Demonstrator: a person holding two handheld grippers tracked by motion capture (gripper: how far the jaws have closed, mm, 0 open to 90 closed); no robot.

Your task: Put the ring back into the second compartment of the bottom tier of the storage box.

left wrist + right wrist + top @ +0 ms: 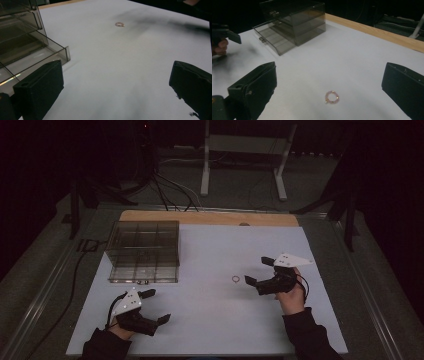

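Bracelet (331,97) on bare mat mid-table, far from edges; right gripper (259,269) jaws apart nearby.

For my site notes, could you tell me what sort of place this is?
Probably a dim lab recording bench: a white-topped table, cables across the floor, and a white equipment stand behind.

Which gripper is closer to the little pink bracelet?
The right gripper. Its open jaws sit just beside the bracelet, which lies on the table untouched. The left gripper is farther away, near the table's front edge, by the clear drawer box.
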